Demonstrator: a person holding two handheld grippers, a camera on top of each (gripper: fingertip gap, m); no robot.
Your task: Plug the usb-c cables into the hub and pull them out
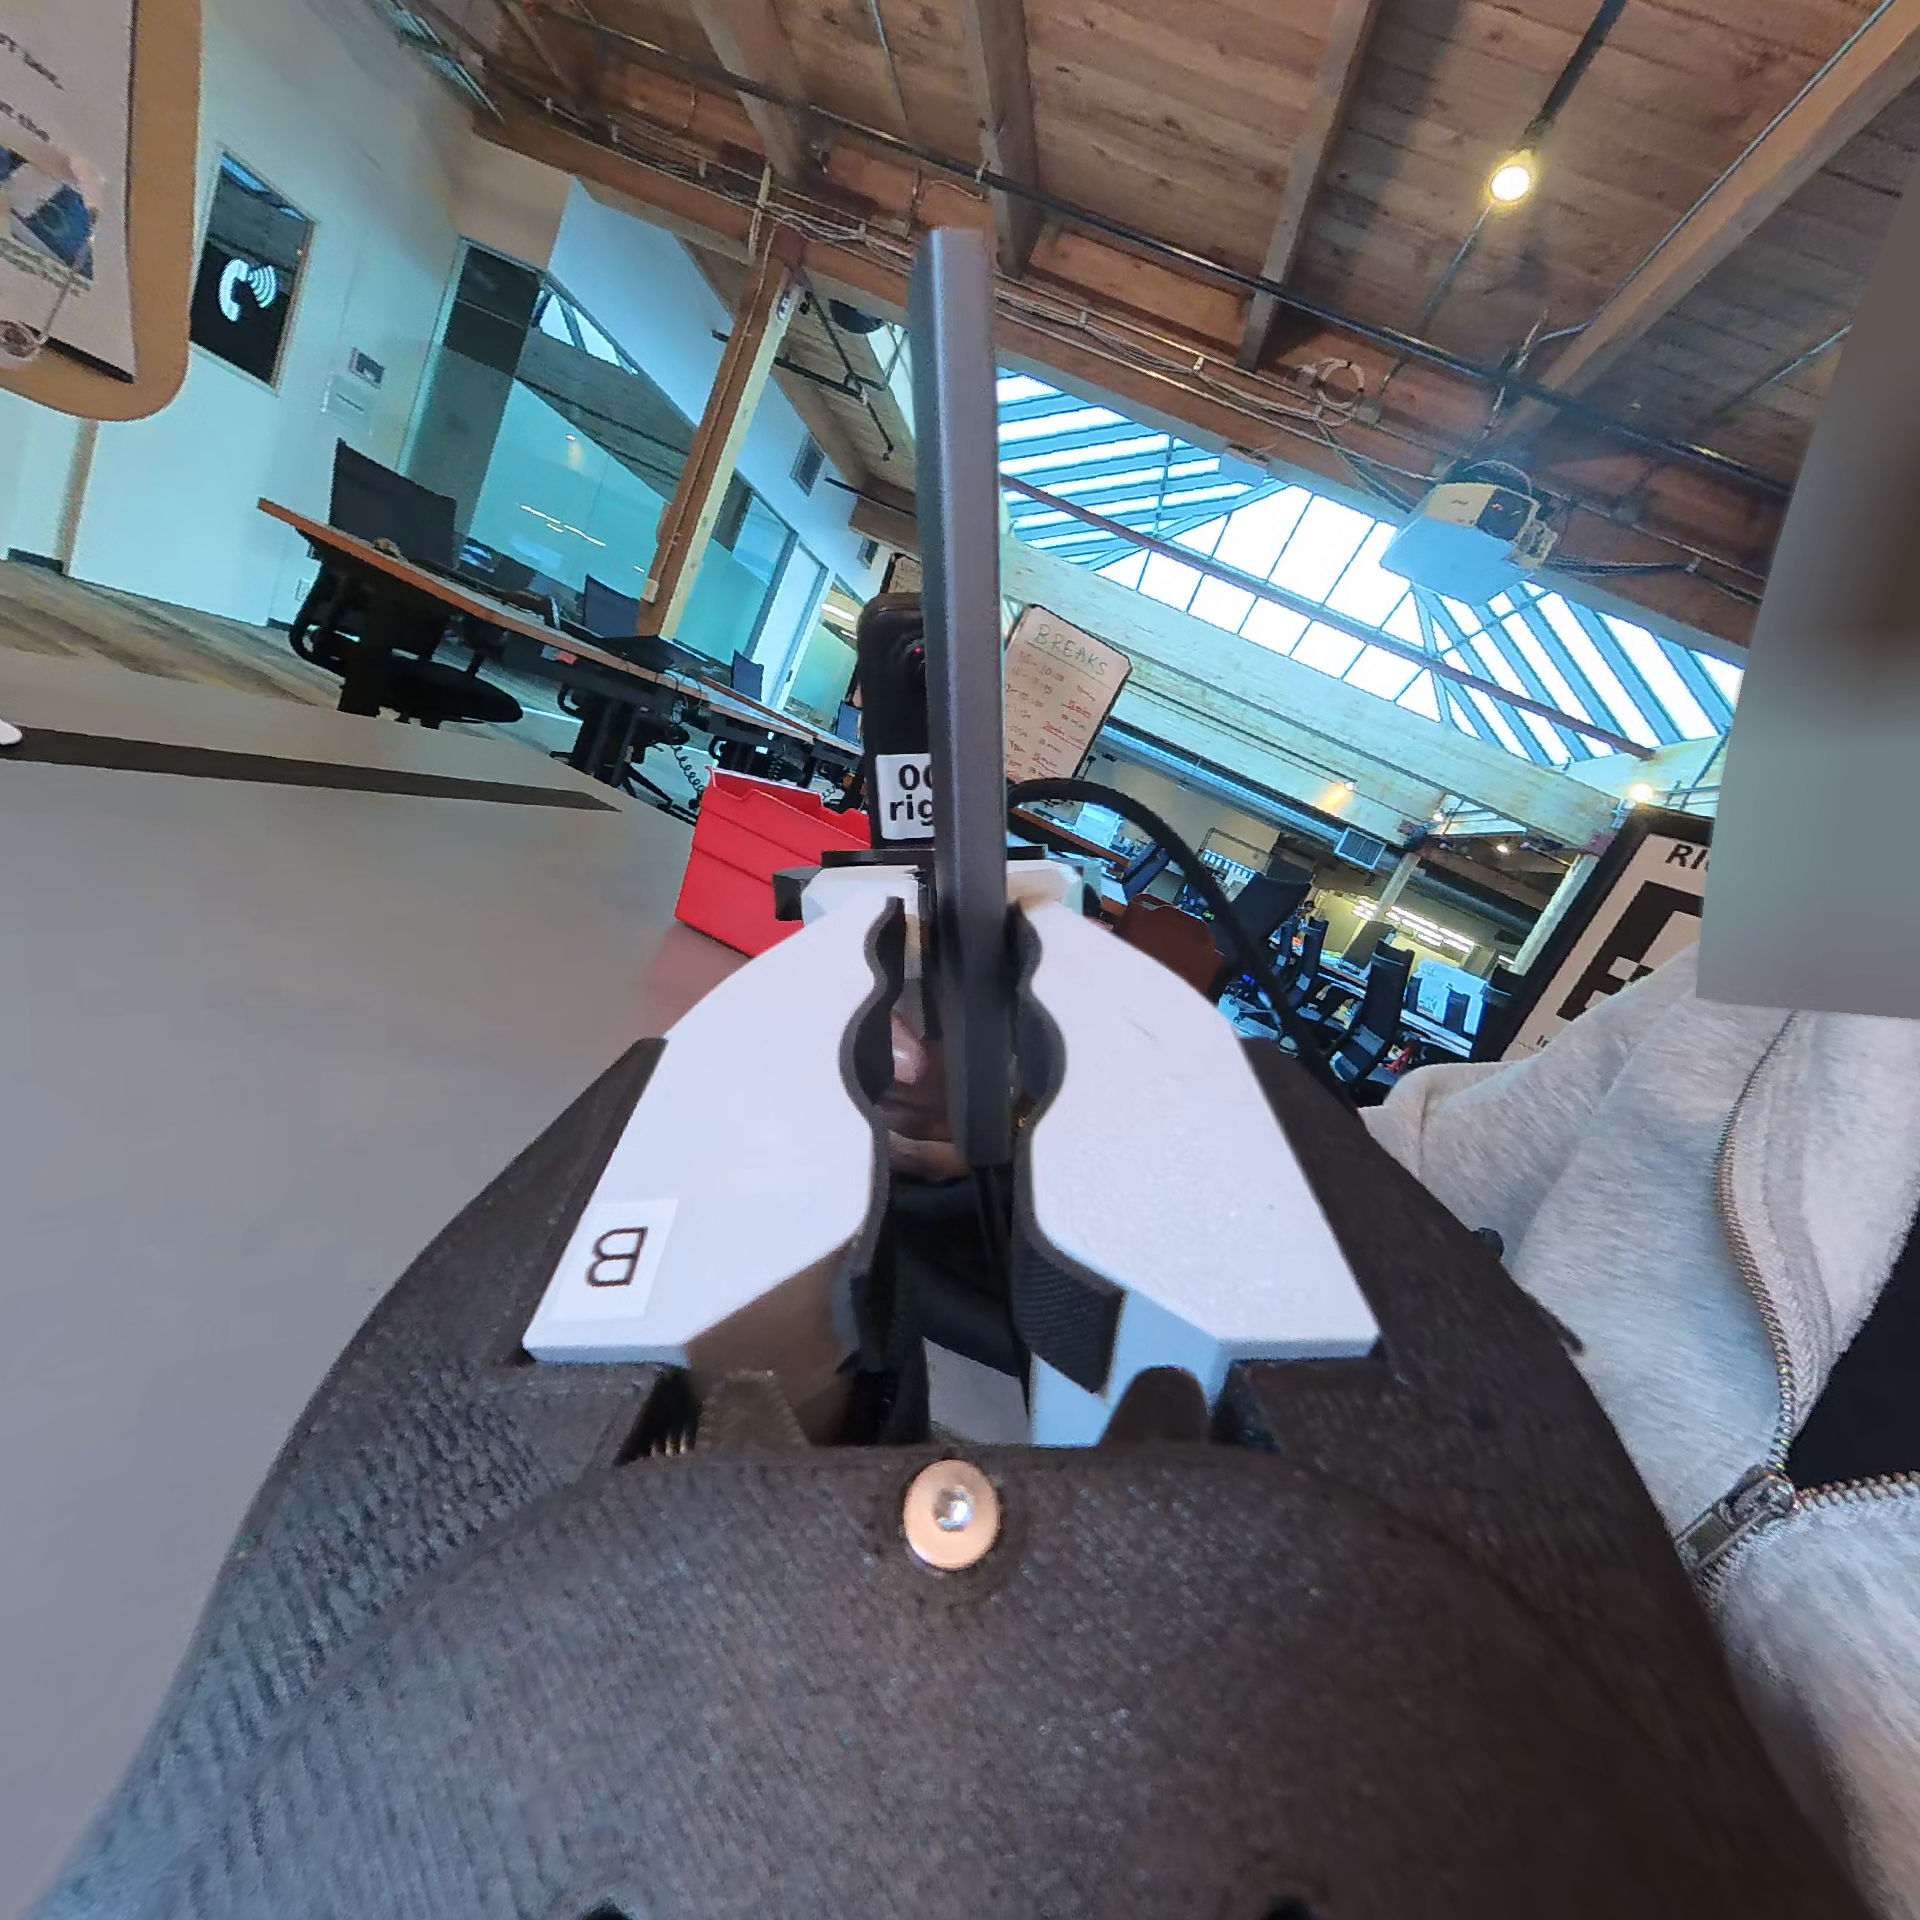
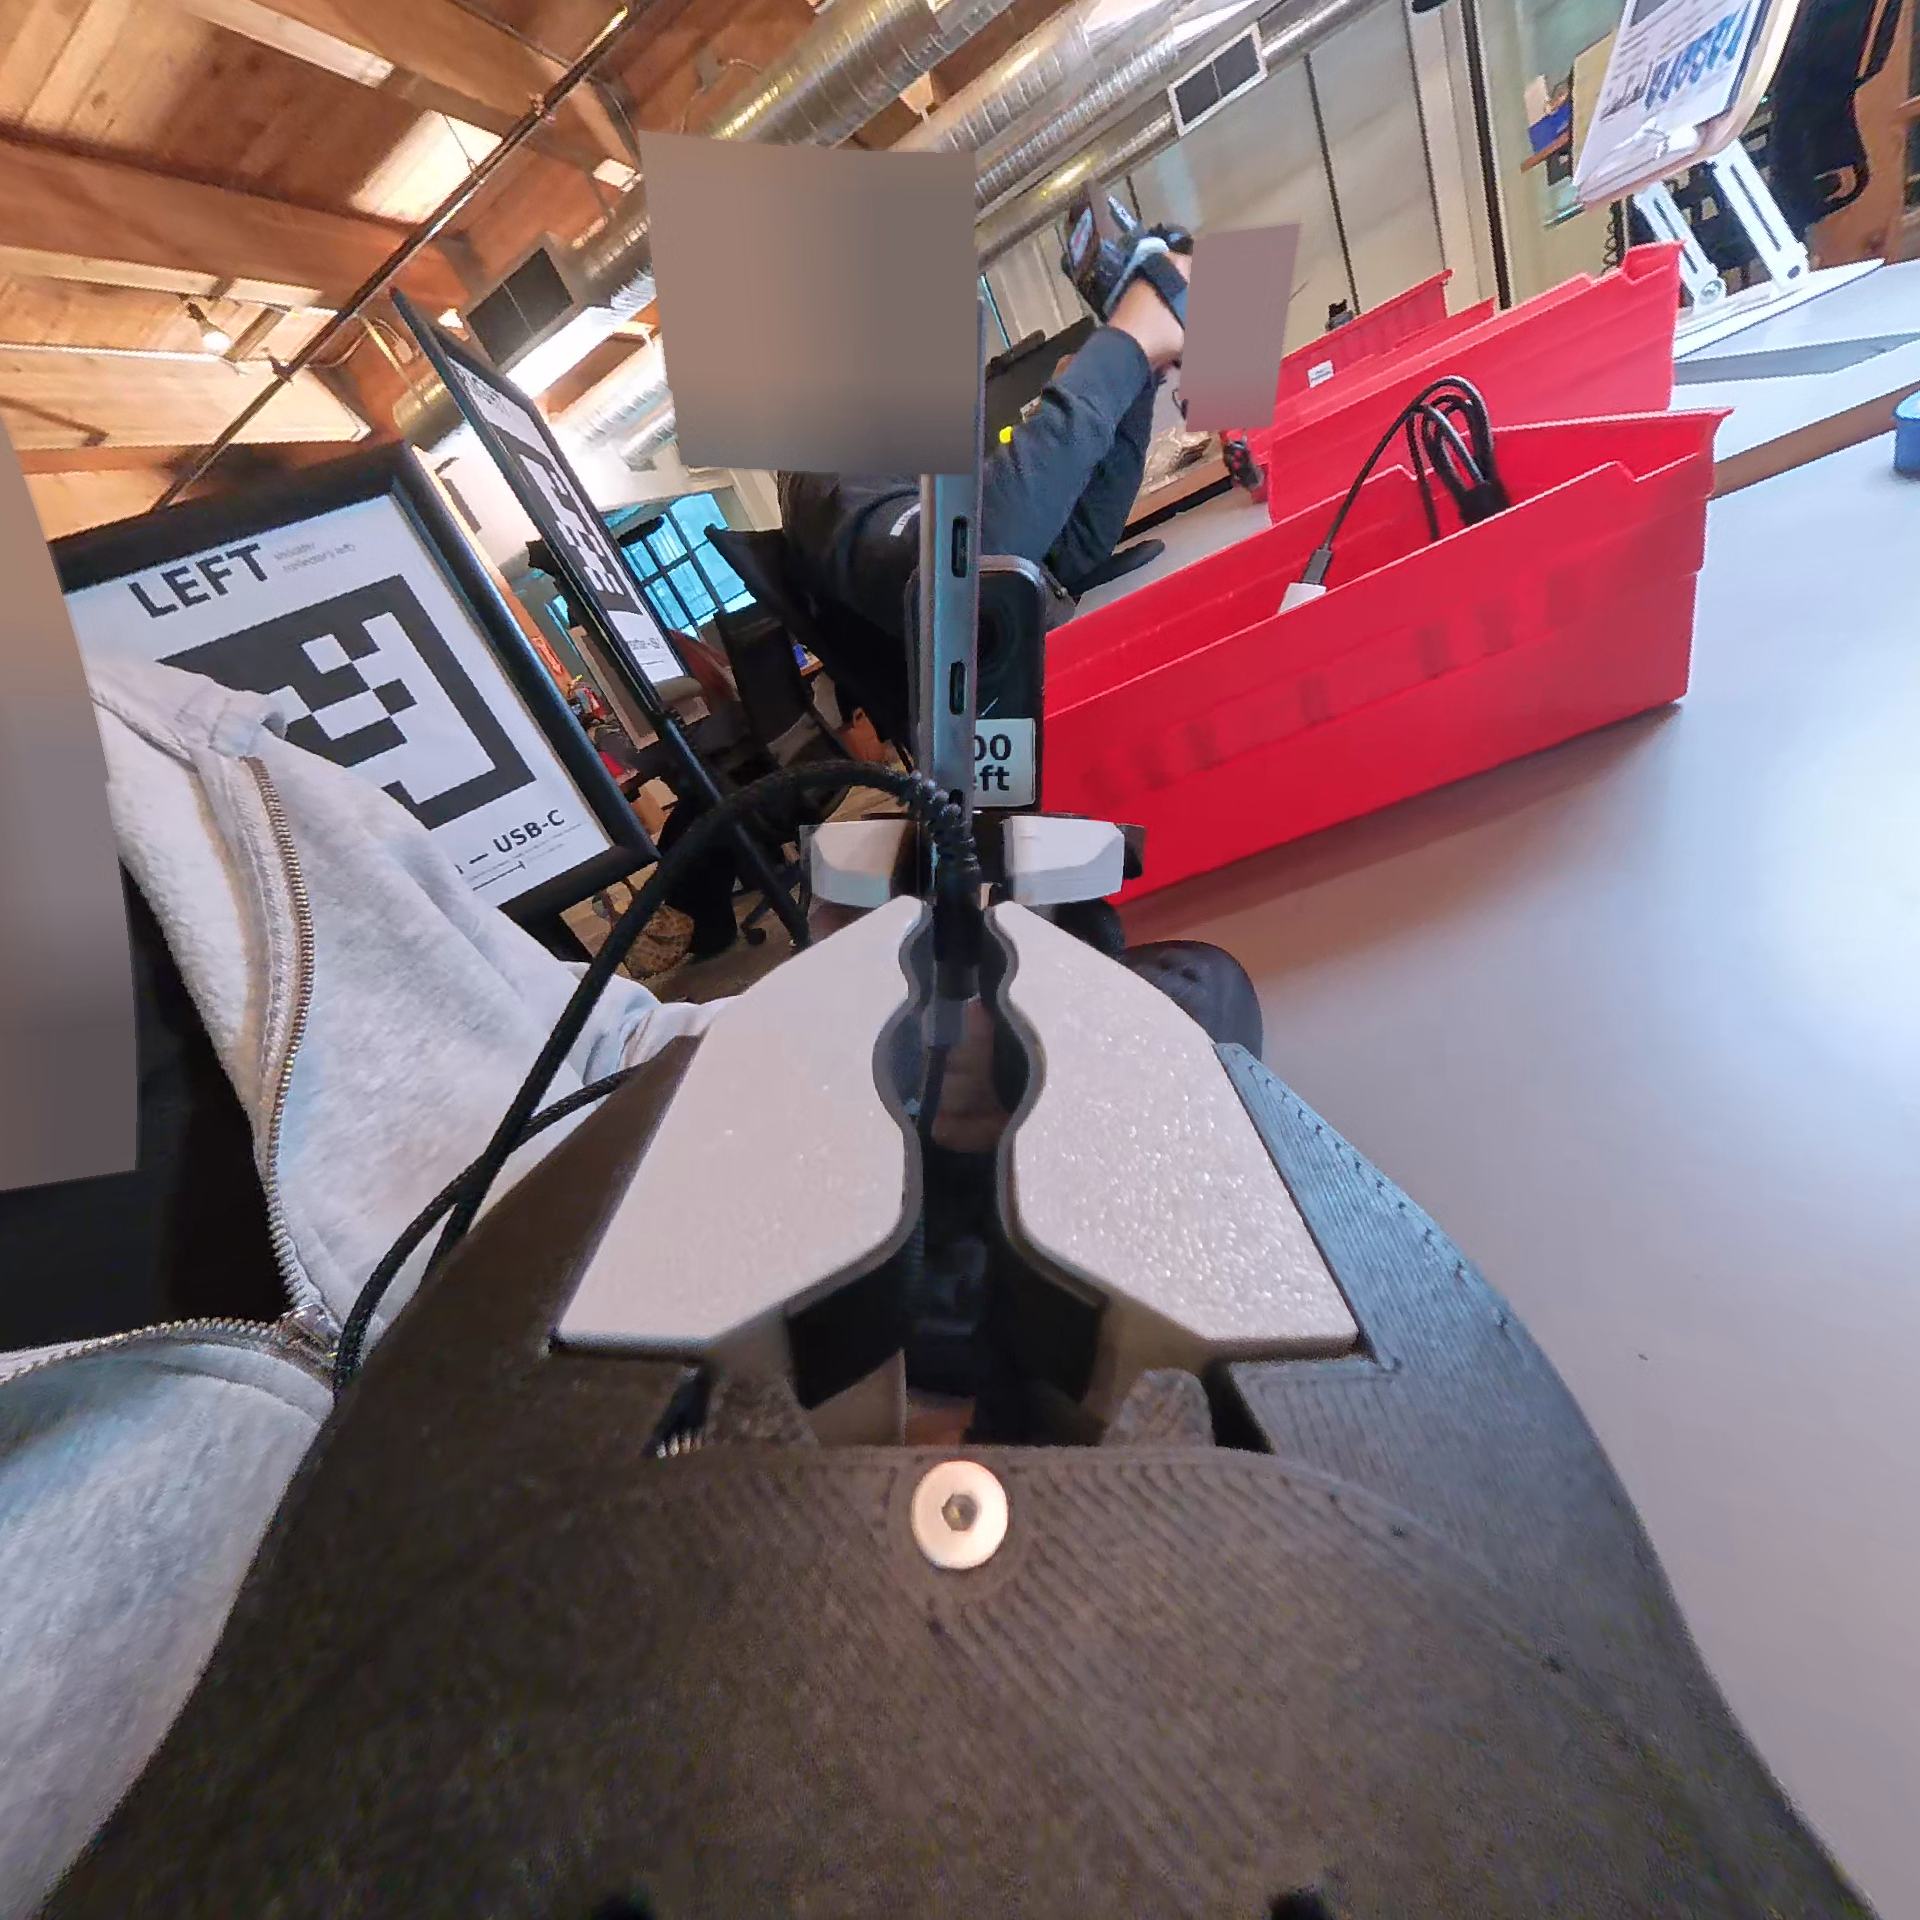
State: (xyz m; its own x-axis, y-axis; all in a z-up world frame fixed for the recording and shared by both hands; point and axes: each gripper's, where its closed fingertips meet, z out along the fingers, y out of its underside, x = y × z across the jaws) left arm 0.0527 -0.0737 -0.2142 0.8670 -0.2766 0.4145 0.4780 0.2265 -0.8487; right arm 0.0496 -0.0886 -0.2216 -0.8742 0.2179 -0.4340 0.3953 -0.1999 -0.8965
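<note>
My left gripper point(image 1: 961, 914) is shut on a flat dark grey hub point(image 1: 961, 623) and holds it upright above the table. In the right wrist view the hub point(image 2: 948, 623) stands edge-on straight ahead, with two small ports showing on its edge. My right gripper point(image 2: 956, 914) is shut on the plug end of a black braided usb-c cable point(image 2: 727, 821), right at the hub's lower end. I cannot tell whether the plug sits in a port. The cable loops off to the left. The two grippers face each other, tips almost touching.
A red bin point(image 2: 1351, 675) stands on the grey table point(image 2: 1558, 1039) ahead to the right, with another black cable point(image 2: 1444, 447) in it. It also shows in the left wrist view point(image 1: 748, 862). Framed marker boards point(image 2: 343, 675) and a person's grey hoodie point(image 2: 416, 987) are close on the left. Only a small space, under 4 cm, lies between the two pairs of fingers.
</note>
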